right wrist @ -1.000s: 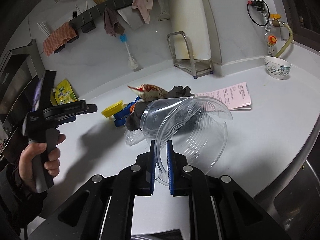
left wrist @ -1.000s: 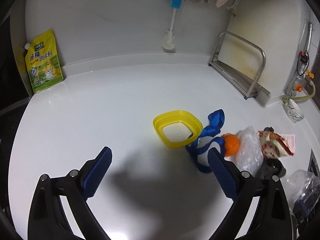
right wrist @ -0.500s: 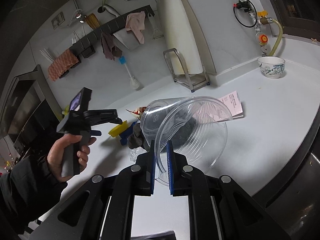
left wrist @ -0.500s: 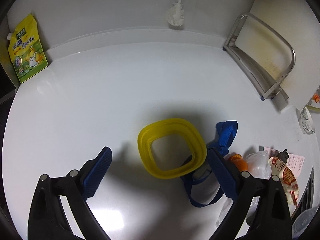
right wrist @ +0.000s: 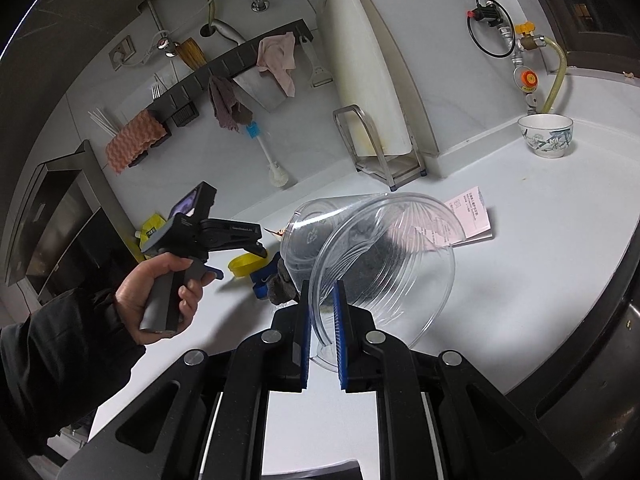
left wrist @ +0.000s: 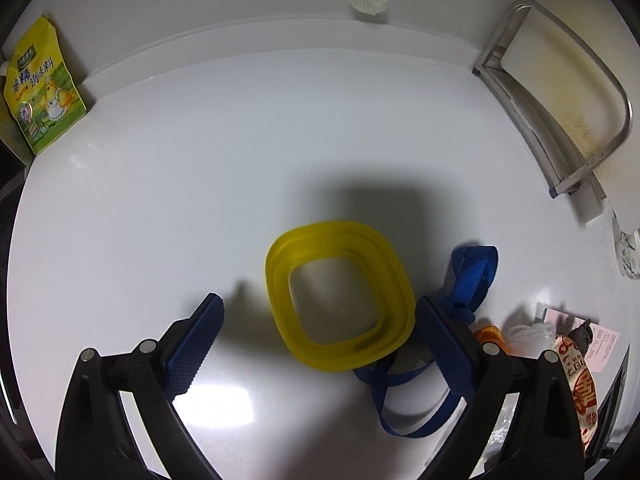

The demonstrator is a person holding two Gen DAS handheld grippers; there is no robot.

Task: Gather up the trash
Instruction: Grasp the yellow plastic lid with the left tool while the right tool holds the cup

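Two grippers are up: your left gripper [left wrist: 316, 332] hangs over the desk [left wrist: 180, 200] with its jaws wide, and the yellow ring [left wrist: 338, 296] lies flat between them, nearer the right finger. One blue strap [left wrist: 472, 276] runs from under the ring's right edge and past that finger. Left of the ring the desk lies bare as far as one green pouch [left wrist: 40, 92] leaning at the back wall; a metal rack [left wrist: 560, 92] closes the far right. One snack wrapper [left wrist: 580, 384] and one pink receipt [left wrist: 600, 344] crowd the right edge. Your right gripper [right wrist: 322, 334] has its jaws narrow, clamped on the rim of one clear cup [right wrist: 380, 264], tipped with its mouth toward you, above the desk's front edge.
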